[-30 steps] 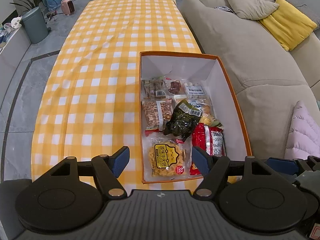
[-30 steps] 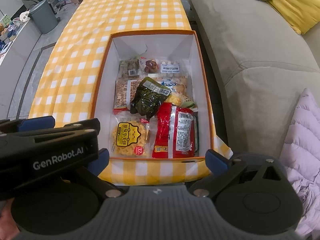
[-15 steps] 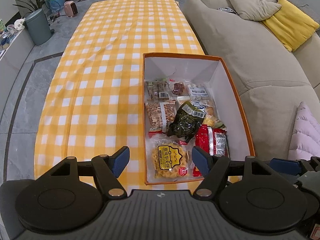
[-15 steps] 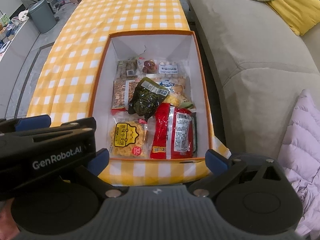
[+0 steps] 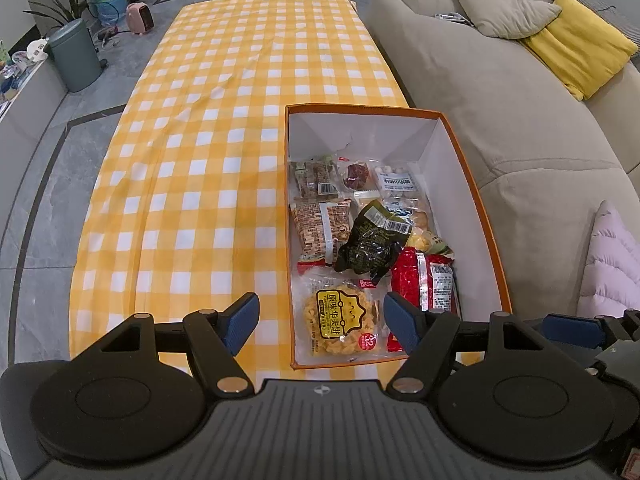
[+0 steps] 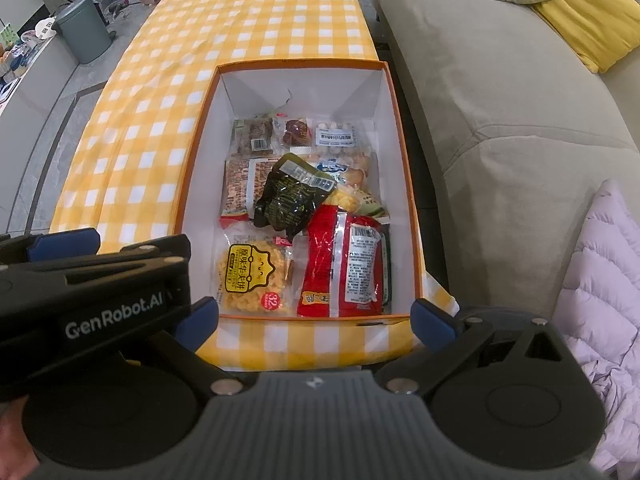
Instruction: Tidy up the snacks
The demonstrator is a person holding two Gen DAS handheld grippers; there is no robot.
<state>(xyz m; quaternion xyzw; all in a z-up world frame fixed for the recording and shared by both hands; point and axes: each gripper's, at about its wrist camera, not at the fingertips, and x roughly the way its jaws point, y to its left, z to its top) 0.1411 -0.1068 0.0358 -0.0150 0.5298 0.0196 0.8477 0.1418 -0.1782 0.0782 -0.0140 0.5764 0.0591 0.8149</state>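
- From my left wrist camera, the left gripper [image 5: 322, 322] hangs with its ribbed blue pads spread wide and nothing between them, above the near end of the box.
- The orange-edged cardboard box with smooth white inner walls [image 5: 460, 168] sits on the yellow-and-white checked tablecloth [image 5: 208, 152], at the cloth's edge nearest the sofa.
- The snacks are all inside it: a clear packet of knobbly yellow puffed cakes with a yellow label [image 5: 340, 320] at the near left corner, and a glossy red foil bag [image 5: 424, 280] just beside it.
- A crinkled dark green shiny pouch [image 5: 372, 240] lies tilted on top of the pile, overlapping a flat clear packet of brown printed biscuits [image 5: 320, 228].
- Small clear sachets [image 5: 352, 176] line the far part of the floor.
- A beige fabric sofa [image 5: 500, 120] runs along the right, with a plump yellow cushion [image 5: 580, 56] on it; a quilted pale pink garment [image 5: 612, 264] is at the right edge.
- From my right wrist camera, the right gripper [image 6: 314, 318] also stands wide and empty, its blue pads level with the box's near rim.
- The left tool's black matte body crosses the lower left, printed with white lettering.
- Here the red bag shows its silvery back seam and a white printed panel, and the green pouch rests touching it.
- A round grey-green bin [image 6: 82, 32] stands on the polished grey floor beyond the table.
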